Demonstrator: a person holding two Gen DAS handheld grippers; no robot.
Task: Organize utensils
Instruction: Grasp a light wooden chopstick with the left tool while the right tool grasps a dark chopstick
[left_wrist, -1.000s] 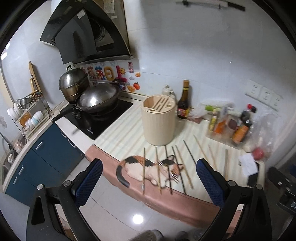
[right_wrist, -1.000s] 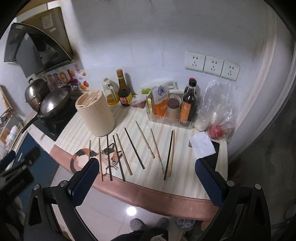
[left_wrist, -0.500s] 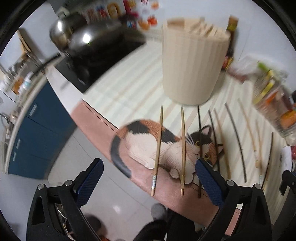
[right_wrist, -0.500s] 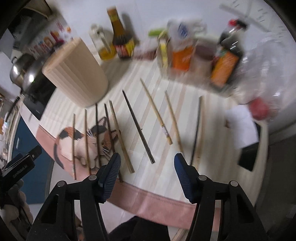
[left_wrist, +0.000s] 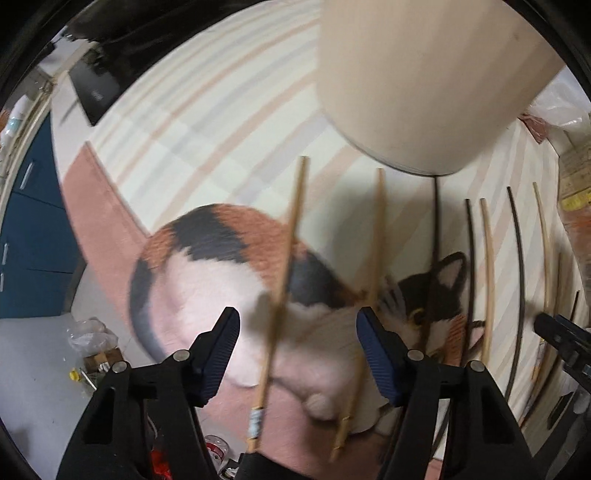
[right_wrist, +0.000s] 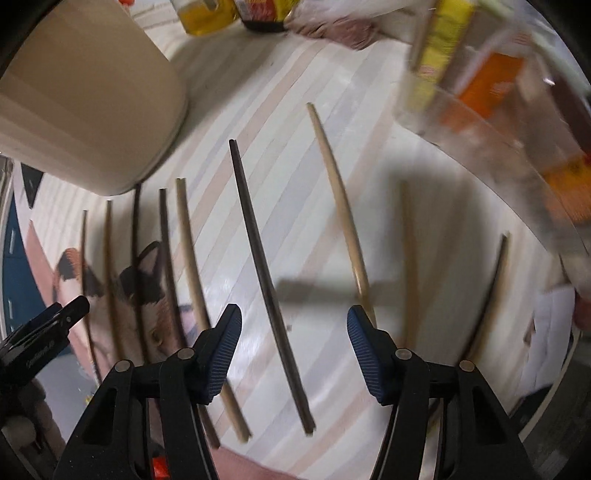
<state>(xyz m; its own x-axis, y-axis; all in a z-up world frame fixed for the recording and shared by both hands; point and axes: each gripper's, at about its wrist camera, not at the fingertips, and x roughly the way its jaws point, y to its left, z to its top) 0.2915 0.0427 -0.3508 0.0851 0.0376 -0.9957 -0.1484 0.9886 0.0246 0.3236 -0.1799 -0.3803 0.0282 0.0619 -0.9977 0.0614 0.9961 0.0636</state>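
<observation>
1. Worktop (left_wrist: 207, 122): striped mat with a cat print covers it. The beige holder (left_wrist: 417, 74) stands at the back, with the chopsticks lying loose in a row in front of it. The holder's top is out of frame, so cannot tell whether anything sits inside it yet.
2. Progress, as a judgement: barely begun. Every chopstick in view lies flat on the mat and none is gripped. All of the sorting into the holder looks left to do.
3. Left tongs (left_wrist: 297, 325): set low over the cat print, tilted down at the mat, jaws wide. The pale chopstick (left_wrist: 282, 291) runs between the two pads, but neither pad is seen touching it.
4. Right tongs (right_wrist: 294, 321): same low, downward tilt over the striped part of the mat, jaws wide and empty. The dark chopstick (right_wrist: 266, 273) lies in the gap between the pads, ungripped. A tan chopstick (right_wrist: 343, 206) lies just beside the right-hand pad.
5. Motion blur in both views; fine contact is unclear.
</observation>
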